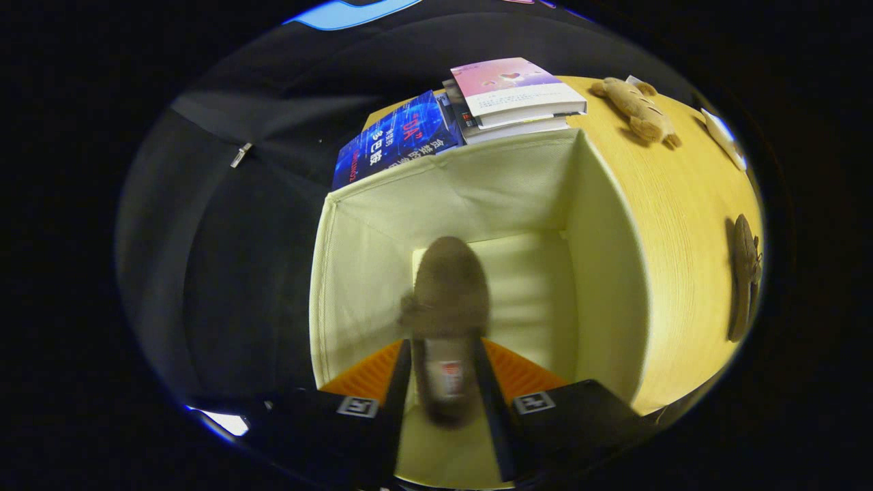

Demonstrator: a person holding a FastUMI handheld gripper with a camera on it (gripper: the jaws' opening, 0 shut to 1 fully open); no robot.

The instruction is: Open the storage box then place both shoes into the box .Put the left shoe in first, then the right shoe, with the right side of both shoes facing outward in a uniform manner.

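A brown suede shoe point(447, 293) hangs toe-down between my fingers, inside the mouth of the open pale cream fabric storage box point(607, 273). My gripper point(445, 382) is shut on the shoe near its heel opening, where the insole shows. The shoe's toe points into the box toward its bottom. The box stands on a light wooden table point(689, 225). A second brown shoe point(745, 276) lies on the table to the right of the box, beyond its right wall.
Behind the box lie a blue book point(395, 140) and a stack of books with a pink cover point(515, 92) on top. A tan plush toy point(638, 109) rests on the table at the back right, with a white object point(724, 138) further right.
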